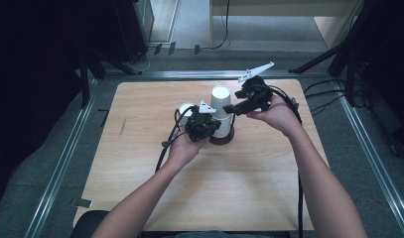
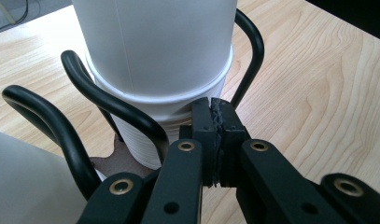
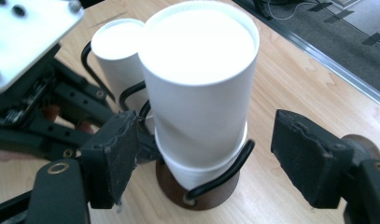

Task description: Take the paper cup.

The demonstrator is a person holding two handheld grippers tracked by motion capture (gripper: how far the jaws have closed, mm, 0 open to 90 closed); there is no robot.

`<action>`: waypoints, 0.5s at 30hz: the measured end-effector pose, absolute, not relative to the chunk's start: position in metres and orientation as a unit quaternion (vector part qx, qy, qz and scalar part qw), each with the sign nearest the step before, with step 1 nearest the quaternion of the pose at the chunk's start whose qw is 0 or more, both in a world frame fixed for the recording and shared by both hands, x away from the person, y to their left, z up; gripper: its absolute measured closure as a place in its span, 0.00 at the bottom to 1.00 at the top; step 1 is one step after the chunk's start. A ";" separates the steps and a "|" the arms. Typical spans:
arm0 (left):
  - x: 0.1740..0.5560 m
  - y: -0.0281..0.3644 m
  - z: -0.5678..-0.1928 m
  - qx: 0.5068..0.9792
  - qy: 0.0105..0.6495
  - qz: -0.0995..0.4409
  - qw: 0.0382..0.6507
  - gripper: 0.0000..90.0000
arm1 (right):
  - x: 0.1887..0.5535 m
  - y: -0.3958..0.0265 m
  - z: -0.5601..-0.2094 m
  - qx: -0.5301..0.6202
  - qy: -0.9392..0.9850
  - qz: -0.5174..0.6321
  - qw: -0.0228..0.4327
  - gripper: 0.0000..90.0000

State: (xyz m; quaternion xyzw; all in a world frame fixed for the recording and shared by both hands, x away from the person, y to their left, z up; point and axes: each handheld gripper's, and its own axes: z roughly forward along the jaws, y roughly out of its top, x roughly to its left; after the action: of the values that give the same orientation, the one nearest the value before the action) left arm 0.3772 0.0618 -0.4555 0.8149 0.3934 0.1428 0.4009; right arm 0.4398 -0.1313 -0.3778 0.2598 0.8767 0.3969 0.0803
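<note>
Partly hidden: holder base beneath cups.

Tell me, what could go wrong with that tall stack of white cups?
The cup stack stands tall on a small brown base, so it could tip if the open right gripper, whose jaws flank it without touching, bumps it. The shut left gripper sits right beside the lower cup's rim and the black wire holder; a tug might drag everything. The second white cup nearby could get knocked too.
</note>
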 end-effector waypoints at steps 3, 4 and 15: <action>0.377 0.062 -0.456 0.816 0.392 0.145 0.399 0.99 | 0.443 -0.126 -0.375 0.258 0.878 0.395 0.084 0.26; 0.377 0.062 -0.456 0.816 0.391 0.147 0.400 0.99 | 0.444 -0.124 -0.375 0.257 0.879 0.394 0.084 0.25; 0.376 0.062 -0.456 0.816 0.391 0.147 0.400 0.98 | 0.452 -0.101 -0.371 0.243 0.886 0.384 0.090 0.25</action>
State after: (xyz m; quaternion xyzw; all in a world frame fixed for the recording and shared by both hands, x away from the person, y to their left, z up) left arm 0.3764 0.0615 -0.4559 0.8158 0.3912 0.1473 0.3997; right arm 0.4522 -0.1011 -0.3705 0.2429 0.8864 0.3838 0.0898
